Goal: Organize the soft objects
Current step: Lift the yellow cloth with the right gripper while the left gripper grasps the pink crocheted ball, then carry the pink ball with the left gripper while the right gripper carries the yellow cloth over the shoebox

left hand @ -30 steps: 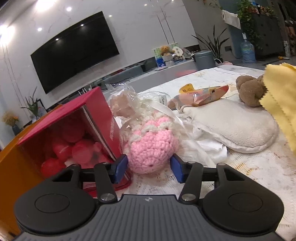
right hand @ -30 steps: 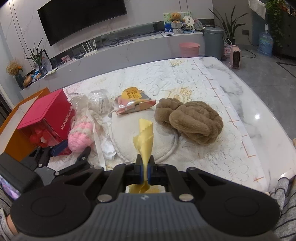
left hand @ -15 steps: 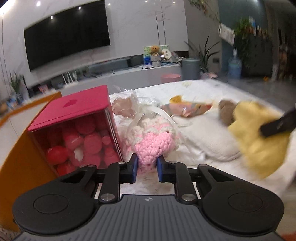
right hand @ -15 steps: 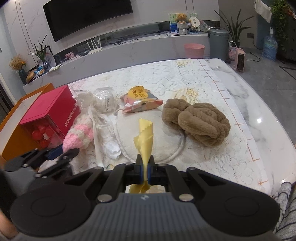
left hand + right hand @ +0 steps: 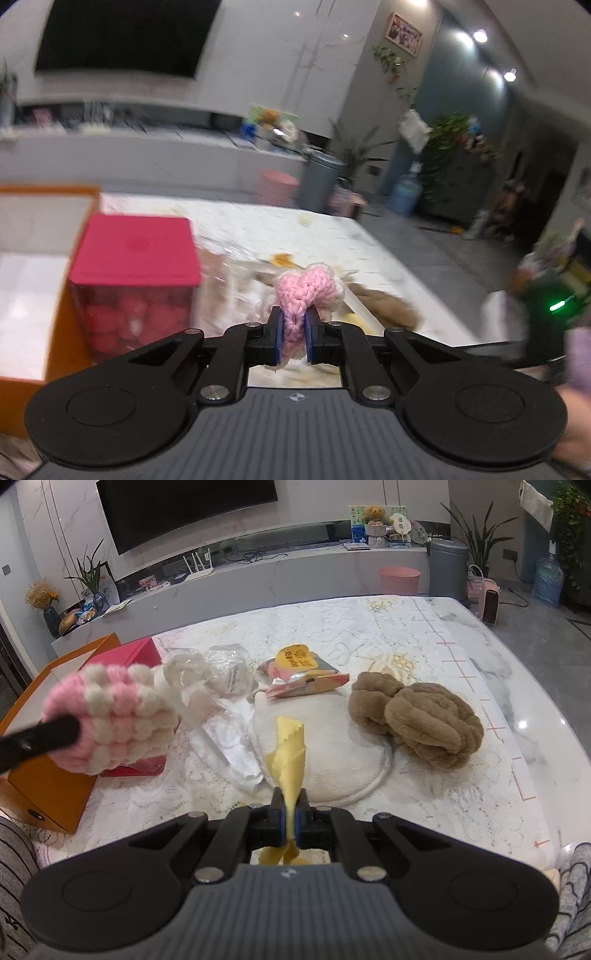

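Pink crochet pouch (image 5: 303, 295) now pinched in our left tongs (image 5: 294, 332), which just closed on it and lifted it off the desk (image 5: 369, 635), at 9 o'clock in right view. Right tongs (image 5: 290, 823) clamp yellow cloth (image 5: 290, 753). Orange box (image 5: 44, 782) likely next.

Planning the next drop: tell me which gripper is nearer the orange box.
Left. The left gripper, shut on the pink crochet piece, hangs beside the orange box; the right gripper holds the yellow cloth farther right.
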A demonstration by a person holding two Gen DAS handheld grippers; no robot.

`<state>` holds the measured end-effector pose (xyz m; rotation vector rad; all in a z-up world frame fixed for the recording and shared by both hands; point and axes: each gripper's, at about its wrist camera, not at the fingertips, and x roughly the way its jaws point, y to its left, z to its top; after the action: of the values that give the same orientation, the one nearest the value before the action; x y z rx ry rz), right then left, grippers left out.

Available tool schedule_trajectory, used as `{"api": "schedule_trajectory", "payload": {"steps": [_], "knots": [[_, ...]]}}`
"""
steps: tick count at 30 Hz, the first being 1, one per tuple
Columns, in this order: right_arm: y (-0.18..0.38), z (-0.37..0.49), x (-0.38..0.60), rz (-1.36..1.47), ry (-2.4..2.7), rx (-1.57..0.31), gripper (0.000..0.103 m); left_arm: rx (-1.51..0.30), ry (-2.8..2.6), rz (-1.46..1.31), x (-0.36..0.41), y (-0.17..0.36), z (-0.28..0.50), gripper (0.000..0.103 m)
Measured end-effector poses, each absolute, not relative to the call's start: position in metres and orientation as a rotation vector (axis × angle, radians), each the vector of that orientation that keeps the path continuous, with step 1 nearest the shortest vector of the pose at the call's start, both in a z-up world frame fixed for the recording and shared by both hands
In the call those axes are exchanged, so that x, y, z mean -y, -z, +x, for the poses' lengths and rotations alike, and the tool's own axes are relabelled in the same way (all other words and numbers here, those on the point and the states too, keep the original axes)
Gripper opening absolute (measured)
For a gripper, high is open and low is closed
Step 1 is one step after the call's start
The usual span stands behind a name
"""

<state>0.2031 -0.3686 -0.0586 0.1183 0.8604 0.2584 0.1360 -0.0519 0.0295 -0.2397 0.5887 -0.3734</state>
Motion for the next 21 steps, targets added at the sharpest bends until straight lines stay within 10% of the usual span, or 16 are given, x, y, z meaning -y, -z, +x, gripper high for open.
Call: {"api": "schedule_trajectory", "payload": {"steps": [21], "knots": [[0.032, 0.201, 0.336, 0.099, -0.353, -0.739, 0.002, -0.465, 0.39, -0.383, 0.002, -0.043, 0.141, 0.012]]}}
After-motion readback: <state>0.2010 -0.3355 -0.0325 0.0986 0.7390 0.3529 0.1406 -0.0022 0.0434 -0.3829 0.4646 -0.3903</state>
